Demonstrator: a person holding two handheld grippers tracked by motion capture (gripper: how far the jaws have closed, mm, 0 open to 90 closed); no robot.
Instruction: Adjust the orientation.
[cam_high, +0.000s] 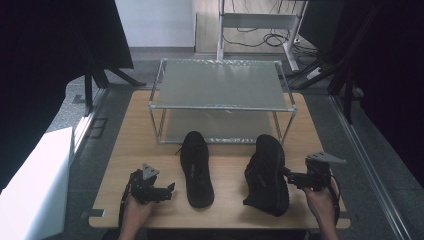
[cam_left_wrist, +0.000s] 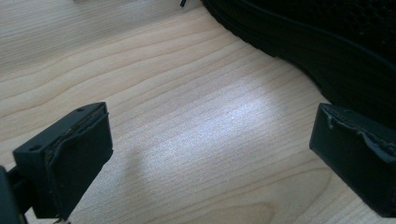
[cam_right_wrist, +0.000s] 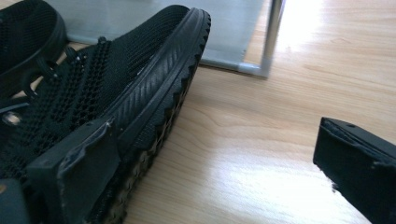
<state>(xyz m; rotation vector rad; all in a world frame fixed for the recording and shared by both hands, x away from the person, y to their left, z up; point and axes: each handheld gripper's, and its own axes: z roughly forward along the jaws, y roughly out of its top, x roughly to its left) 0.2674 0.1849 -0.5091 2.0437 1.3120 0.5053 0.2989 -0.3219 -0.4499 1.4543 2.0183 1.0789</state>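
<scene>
Right gripper view: tipped shoe (cam_right_wrist: 116, 88) showing toothed sole beside rack leg (cam_right_wrist: 272, 35).

Two black handheld grippers: left gripper (cam_high: 170, 189), right gripper (cam_high: 290, 176). Grey three-cornered top plates, trailing black cables. Blocky black fingers (cam_left_wrist: 70, 158), worn pad edges. Bare forearms.

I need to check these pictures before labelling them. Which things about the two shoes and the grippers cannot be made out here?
- Left shoe, left gripper view: cut off by the top and right edges; just part of its sole side shows.
- Right shoe, right gripper view: heel hidden behind the near jaw.
- Right gripper, high view: whether a jaw touches the shoe is too small and dark to tell.
- Both shoes, high view: laces and tread blur into black.
</scene>
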